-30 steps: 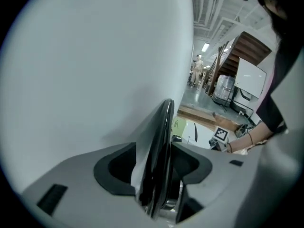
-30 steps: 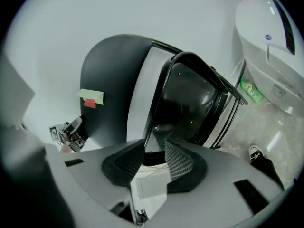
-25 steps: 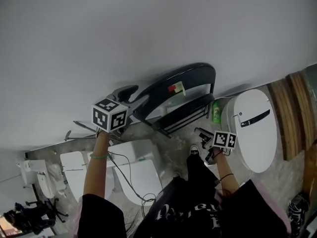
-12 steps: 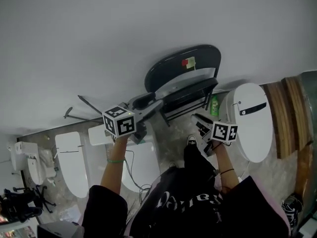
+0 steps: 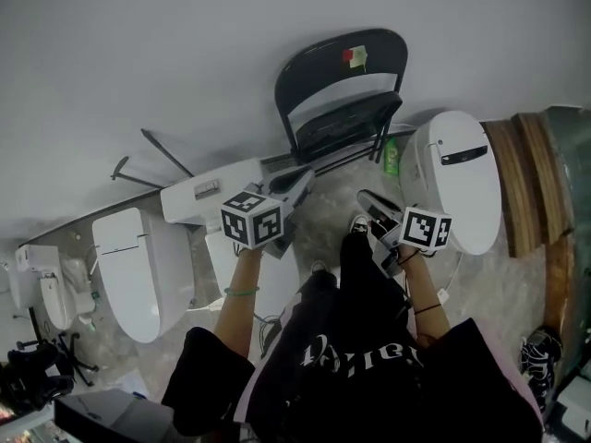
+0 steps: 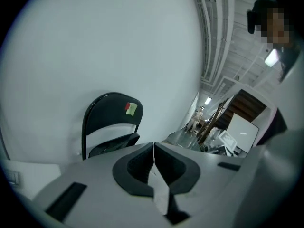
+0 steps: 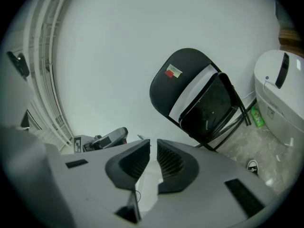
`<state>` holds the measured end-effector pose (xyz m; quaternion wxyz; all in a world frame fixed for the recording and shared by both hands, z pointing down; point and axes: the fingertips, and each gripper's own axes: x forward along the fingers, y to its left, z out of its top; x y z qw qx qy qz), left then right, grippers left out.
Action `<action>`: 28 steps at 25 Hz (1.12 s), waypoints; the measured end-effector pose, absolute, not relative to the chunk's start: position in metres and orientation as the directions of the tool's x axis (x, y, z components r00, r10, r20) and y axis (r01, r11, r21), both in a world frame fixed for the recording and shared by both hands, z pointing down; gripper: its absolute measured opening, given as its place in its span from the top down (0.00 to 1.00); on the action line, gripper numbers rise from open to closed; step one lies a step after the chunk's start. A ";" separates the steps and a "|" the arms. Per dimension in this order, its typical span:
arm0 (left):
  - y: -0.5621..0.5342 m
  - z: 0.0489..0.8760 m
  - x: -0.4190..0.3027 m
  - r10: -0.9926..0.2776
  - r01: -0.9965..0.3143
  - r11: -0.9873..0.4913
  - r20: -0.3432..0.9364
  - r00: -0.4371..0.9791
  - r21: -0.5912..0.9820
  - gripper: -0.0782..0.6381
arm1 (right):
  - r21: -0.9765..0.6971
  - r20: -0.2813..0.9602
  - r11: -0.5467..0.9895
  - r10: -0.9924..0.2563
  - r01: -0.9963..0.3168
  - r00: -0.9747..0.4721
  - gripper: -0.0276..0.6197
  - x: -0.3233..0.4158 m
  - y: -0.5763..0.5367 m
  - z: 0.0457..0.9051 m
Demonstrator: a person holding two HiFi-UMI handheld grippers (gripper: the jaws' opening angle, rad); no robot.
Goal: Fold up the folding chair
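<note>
Left tongs [image 6: 154, 148] pressed together; right tongs [image 7: 153, 148] just closing, a sliver apart, empty — chair [image 5: 342, 90] at twelve o'clock looks folded — back off gently.

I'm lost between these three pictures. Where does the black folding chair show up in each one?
Head view: the black folding chair is at top centre, against the white wall.
Left gripper view: the chair is left of centre, at mid height.
Right gripper view: the chair is right of centre, slanted in the picture.
Shared landmark: the red-and-green sticker on its backrest shows in all three.
</note>
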<state>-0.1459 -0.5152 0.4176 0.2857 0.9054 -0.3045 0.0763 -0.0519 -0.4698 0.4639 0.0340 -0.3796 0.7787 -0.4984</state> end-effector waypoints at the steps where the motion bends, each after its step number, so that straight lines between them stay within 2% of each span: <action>1: -0.503 0.422 -0.145 -0.501 -0.601 -0.651 0.332 0.799 0.464 0.88 | -0.798 0.338 0.205 -0.627 -0.567 -0.702 0.88 -0.051 -0.460 0.464; 5: -0.462 0.438 -0.134 -0.467 -0.594 -0.653 0.367 0.804 0.470 0.89 | -0.788 0.362 0.182 -0.636 -0.588 -0.682 0.92 -0.044 -0.430 0.462; 14: -0.392 0.454 -0.094 -0.427 -0.579 -0.631 0.391 0.815 0.517 0.89 | -0.767 0.392 0.200 -0.607 -0.610 -0.691 0.94 -0.027 -0.374 0.459; 23: -0.312 0.425 -0.036 -0.459 -0.588 -0.641 0.367 0.809 0.493 0.89 | -0.673 0.410 0.281 -0.629 -0.684 -0.661 0.94 0.032 -0.280 0.443; 28: -0.249 0.416 -0.010 -0.504 -0.617 -0.629 0.355 0.787 0.473 0.89 | -0.695 0.377 0.280 -0.642 -0.662 -0.667 0.94 0.061 -0.218 0.446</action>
